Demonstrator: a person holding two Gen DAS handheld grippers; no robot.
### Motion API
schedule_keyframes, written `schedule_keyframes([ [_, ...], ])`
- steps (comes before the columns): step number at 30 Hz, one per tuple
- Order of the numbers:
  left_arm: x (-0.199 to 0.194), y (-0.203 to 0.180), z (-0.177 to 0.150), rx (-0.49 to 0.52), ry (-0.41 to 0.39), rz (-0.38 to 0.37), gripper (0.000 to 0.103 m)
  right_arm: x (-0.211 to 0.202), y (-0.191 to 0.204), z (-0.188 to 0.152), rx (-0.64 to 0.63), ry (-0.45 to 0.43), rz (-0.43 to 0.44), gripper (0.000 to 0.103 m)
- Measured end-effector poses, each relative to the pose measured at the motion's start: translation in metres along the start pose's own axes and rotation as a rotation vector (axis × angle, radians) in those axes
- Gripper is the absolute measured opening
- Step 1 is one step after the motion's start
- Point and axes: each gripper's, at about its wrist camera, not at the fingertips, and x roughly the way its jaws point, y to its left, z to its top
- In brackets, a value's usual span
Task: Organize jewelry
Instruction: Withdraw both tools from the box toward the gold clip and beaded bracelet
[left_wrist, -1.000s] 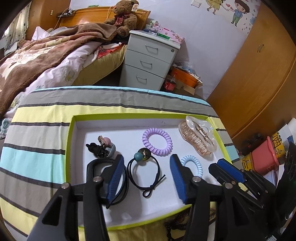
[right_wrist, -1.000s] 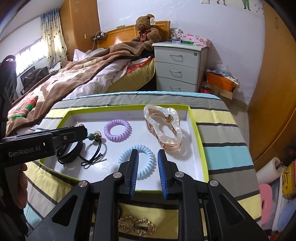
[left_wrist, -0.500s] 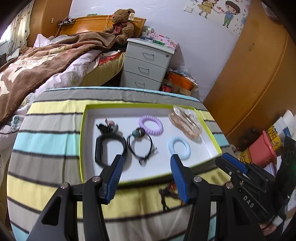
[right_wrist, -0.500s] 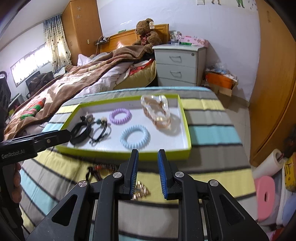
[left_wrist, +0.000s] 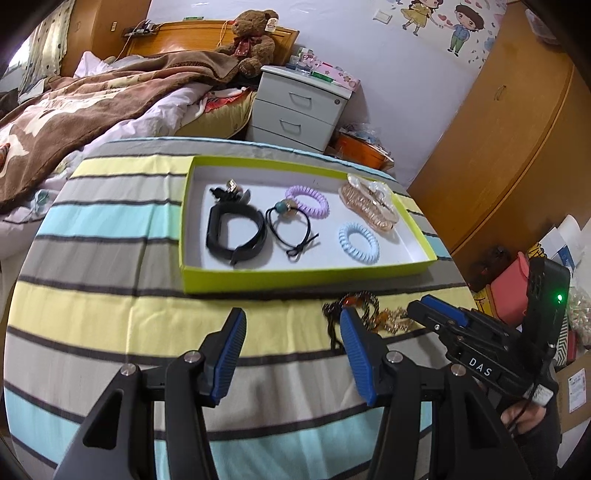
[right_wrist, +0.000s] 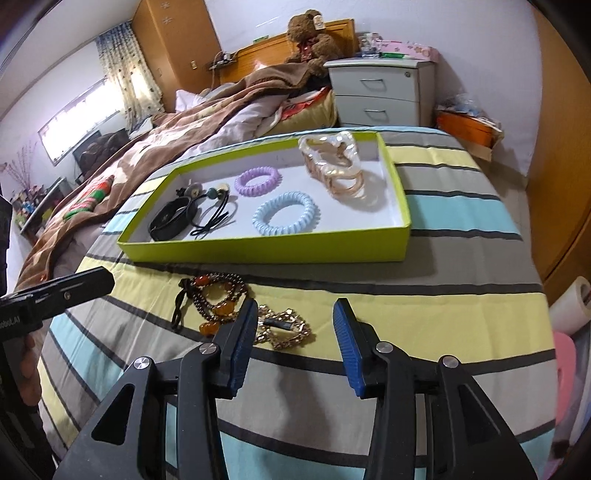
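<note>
A striped tabletop (right_wrist: 461, 221) fills the middle of both wrist views, carrying a lime-green tray (right_wrist: 266, 251) just above frame centre. Inside the tray lie a translucent claw clip (right_wrist: 334, 162) at its right end, a black band (left_wrist: 234, 234) at its left, a blue coil hair tie (right_wrist: 286, 213), a purple coil hair tie (right_wrist: 258, 181) and a black beaded elastic (left_wrist: 291, 229), each lying apart from the others.

Two pieces remain outside, on the cloth just below the tray's near wall: a brown-and-amber bead necklace (right_wrist: 218, 299) and, touching it, a gold chain piece (right_wrist: 284, 328).

The right gripper (right_wrist: 295, 343) hovers over the gold chain piece, jaws released and spread wide, gripping nothing. The left gripper (left_wrist: 291, 350) hangs at the lower centre of its own view, jaws likewise parted and empty.

The likely hazard: the two loose pieces overlap, so a pinch on the chain could snag the beads and drag both, or the slack links could slip through the jaws and spill short of the tray.
</note>
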Motion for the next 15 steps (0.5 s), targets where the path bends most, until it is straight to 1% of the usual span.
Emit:
schedule_keyframes([
  [5, 0.000, 0.006, -0.010, -0.015, 0.016, 0.001, 0.055, 0.005, 0.005, -0.001, -0.042, 0.032, 0.035, 0.043],
  [7, 0.001, 0.008, -0.013, -0.018, 0.023, 0.001, 0.055, 0.003, 0.007, -0.004, -0.061, 0.036, 0.063, 0.043],
  [10, 0.001, 0.010, -0.015, -0.023, 0.026, 0.000, 0.055, 0.000, 0.014, -0.012, -0.124, 0.060, 0.084, 0.043],
  [13, 0.002, 0.012, -0.015, -0.028, 0.029, 0.003, 0.055, -0.005, 0.023, -0.021, -0.190, 0.091, 0.140, 0.043],
  [15, 0.002, 0.013, -0.015, -0.027, 0.032, 0.005, 0.055, -0.009, 0.031, -0.025, -0.255, 0.101, 0.148, 0.043],
])
